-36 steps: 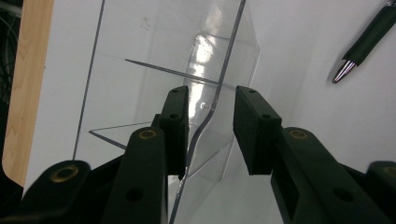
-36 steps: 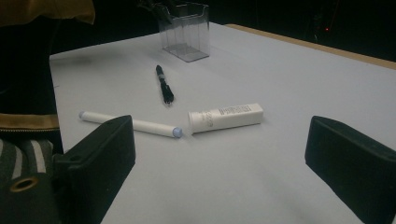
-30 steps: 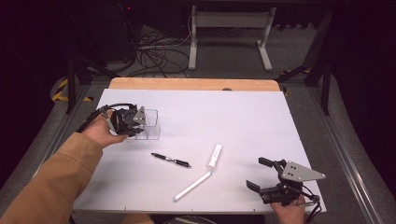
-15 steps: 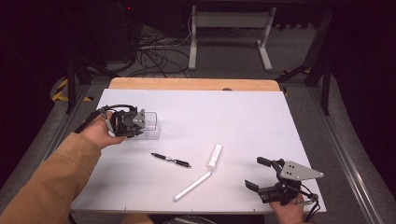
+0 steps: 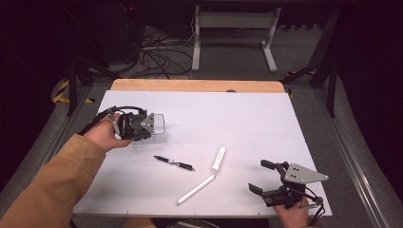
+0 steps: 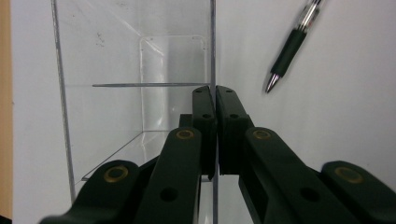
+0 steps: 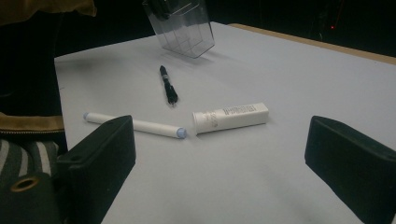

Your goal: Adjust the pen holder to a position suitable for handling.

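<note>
Light falls from overhead onto the white table (image 5: 247,123), which reads bright and evenly lit, while the floor and room around it sink into near black. Shadows are soft and short: a faint one lies beside the clear box (image 5: 159,124), and thin ones under the pen (image 5: 174,163). In the left gripper view the near black fingers (image 6: 205,121) are slightly soft and the box walls carry pale reflections. The right gripper view is grainy, its near fingers (image 7: 100,158) blurred.

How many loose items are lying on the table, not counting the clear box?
3. A black pen lies nearest the clear box; a white tube sits right of it; a white stick lies toward the near edge. Nothing appears hidden.
</note>
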